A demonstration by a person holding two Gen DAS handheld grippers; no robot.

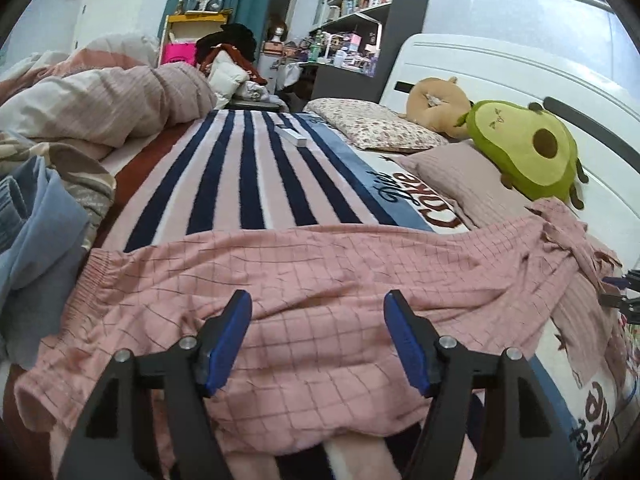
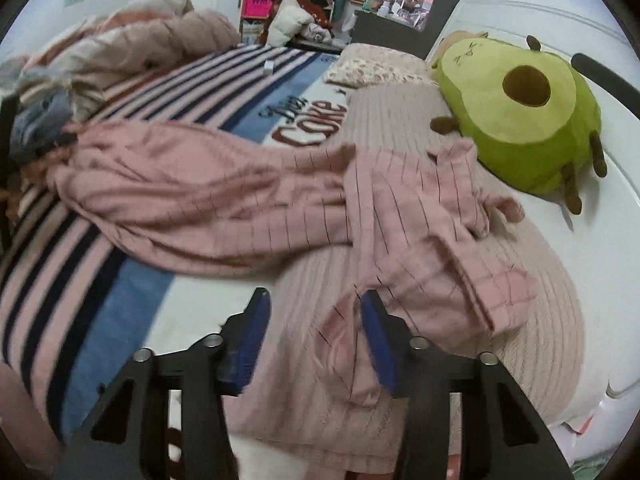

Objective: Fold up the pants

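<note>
Both grippers stand released over pink checked pants [image 1: 320,280] spread across a striped blanket [image 1: 248,168]. Left gripper [image 1: 318,300] hovers near the waistband; right gripper [image 2: 316,304] straddles a crumpled leg end on a pillow [image 2: 540,340], pads not pressing.

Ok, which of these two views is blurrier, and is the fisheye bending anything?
Right wrist view: motion-smeared, worst on the striped blanket and around the right tongs. Left wrist view: sharper; the grid on the pink pants reads cleanly between the open left tongs. Both views: dark round corners, and the white headboard bows into a curve.
</note>
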